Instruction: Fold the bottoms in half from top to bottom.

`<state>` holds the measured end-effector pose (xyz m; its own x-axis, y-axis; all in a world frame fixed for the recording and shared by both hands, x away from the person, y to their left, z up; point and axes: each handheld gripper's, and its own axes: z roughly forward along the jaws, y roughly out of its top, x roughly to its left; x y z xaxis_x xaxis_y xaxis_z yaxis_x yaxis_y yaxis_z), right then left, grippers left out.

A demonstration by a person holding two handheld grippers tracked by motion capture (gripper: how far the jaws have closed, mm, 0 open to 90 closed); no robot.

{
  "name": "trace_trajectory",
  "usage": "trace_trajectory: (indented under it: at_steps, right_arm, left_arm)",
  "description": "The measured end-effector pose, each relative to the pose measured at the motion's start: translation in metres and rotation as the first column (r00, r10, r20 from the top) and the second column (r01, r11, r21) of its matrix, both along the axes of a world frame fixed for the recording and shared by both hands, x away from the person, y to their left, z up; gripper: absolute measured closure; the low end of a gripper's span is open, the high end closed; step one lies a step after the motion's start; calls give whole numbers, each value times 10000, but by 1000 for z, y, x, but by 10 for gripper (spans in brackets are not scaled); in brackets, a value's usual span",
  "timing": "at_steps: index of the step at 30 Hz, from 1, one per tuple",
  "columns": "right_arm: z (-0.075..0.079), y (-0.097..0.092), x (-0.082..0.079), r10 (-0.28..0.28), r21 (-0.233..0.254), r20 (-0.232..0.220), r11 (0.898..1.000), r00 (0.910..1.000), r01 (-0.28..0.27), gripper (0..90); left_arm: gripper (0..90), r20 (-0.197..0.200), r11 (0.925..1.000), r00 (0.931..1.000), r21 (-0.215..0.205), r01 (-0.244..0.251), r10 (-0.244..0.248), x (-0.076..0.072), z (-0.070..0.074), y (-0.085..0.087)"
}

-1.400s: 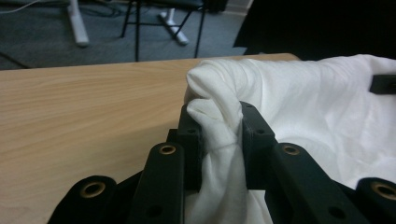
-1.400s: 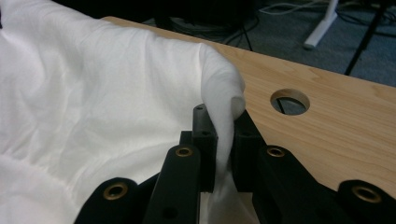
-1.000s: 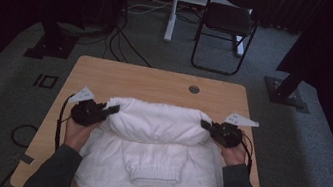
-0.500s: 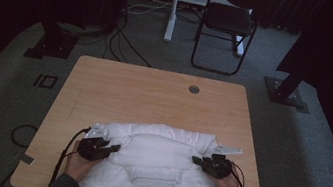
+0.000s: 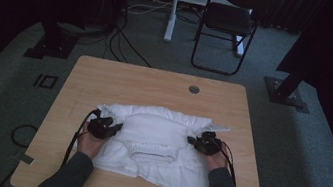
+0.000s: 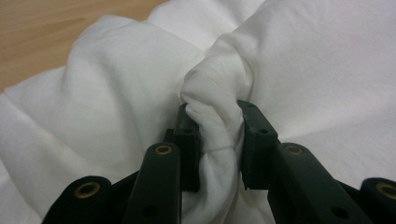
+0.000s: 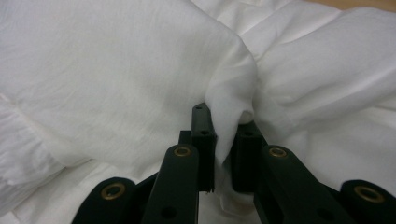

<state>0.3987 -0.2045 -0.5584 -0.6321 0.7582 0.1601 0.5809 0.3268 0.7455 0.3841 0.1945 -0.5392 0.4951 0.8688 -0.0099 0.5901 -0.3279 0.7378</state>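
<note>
White garment (image 5: 154, 139): soft matt cloth, wrinkled. Bench (image 5: 121, 81): pale wood-grain top, smooth, satin. Left gripper (image 6: 217, 135) and right gripper (image 7: 224, 137): matt black plastic, brass-coloured metal rivets. Floor (image 5: 308, 146): grey carpet, rough.

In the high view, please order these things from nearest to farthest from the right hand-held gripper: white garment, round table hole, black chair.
From the right hand-held gripper:
1. White garment, clamped in its jaws.
2. Round table hole, near the table's far edge.
3. Black chair, on the floor beyond the table.
</note>
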Motion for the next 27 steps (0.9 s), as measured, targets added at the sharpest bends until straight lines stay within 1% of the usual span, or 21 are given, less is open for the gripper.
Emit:
trace_trajectory:
  at_steps: [3,5,8,9,10,11,13,14,15,16,17,18,19,20,21,22,23,24,25,26,27]
  right_arm:
    - [0,7,17,-415,124,6,9991,9991,415,823]
    - [1,12,25,-614,74,-82,9981,9981,614,822]
    - [5,17,35,-647,-94,-186,9979,9977,646,824]
    - [8,16,36,-590,1,-190,9983,9981,590,826]
    - [12,13,36,-536,260,-66,9982,9985,538,829]
    - [19,7,35,-557,665,73,9963,9984,551,830]
    - [35,-8,30,-746,1700,428,9832,9963,663,833]
    - [44,-14,28,-731,2037,648,9773,9952,586,834]
    - [53,-17,25,-718,2118,996,9761,9924,494,834]
    - [62,-18,22,-666,2096,1329,9771,9889,377,834]
    - [71,-18,19,-627,2046,1714,9785,9832,267,834]
    - [80,-19,16,-590,2086,2186,9779,9740,124,834]
    - [89,-21,11,-584,2267,2669,9740,9619,-38,833]
    - [97,-23,6,-613,2513,2964,9678,9531,-159,833]
    - [104,-25,1,-605,2656,3179,9637,9462,-276,833]
    - [109,-27,-5,-537,2647,3353,9635,9406,-394,832]
    - [111,-27,-11,-419,2541,3457,9659,9374,-505,831]
    - [110,-28,-16,-260,2401,3464,9688,9377,-618,828]
    - [107,-28,-21,-83,2253,3382,9716,9410,-724,825]
    - [101,-29,-26,25,2183,3209,9729,9471,-765,820]
    - [93,-29,-31,133,2207,2977,9718,9546,-824,810]
  left_arm:
    - [727,-40,9985,9985,44,-542,542,18,2,0]
    - [729,-115,9961,9960,25,-881,882,28,3,-1]
    - [735,-200,9935,9936,-236,-1118,1113,39,9,3]
    - [742,-193,9905,9918,-513,-1275,1267,39,14,6]
    - [748,-79,9863,9908,-941,-1355,1353,36,22,11]
    - [752,130,9797,9904,-1489,-1341,1376,32,31,16]
    - [755,654,9635,9913,-2505,-941,1139,21,54,25]
    - [756,896,9601,9908,-2697,-736,1011,17,65,27]
    - [757,1218,9594,9884,-2768,-536,903,13,75,28]
    - [757,1474,9562,9854,-2902,-390,850,9,86,28]
    - [758,1672,9503,9822,-3098,-302,858,6,95,29]
    - [758,1807,9432,9795,-3312,-244,888,2,102,31]
    - [757,1914,9350,9776,-3542,-142,874,-2,108,33]
    - [757,1997,9279,9770,-3727,54,745,-7,112,35]
    - [756,2059,9258,9769,-3772,254,571,-13,115,37]
    - [754,2053,9261,9778,-3751,392,418,-19,115,38]
    - [750,1962,9267,9802,-3726,487,274,-25,113,40]
    - [743,1851,9277,9826,-3690,555,148,-30,109,41]
    - [734,1699,9281,9855,-3673,608,27,-35,103,43]
    - [723,1559,9284,9877,-3657,664,-93,-40,97,45]
    - [708,1408,9306,9899,-3600,654,-150,-44,90,46]
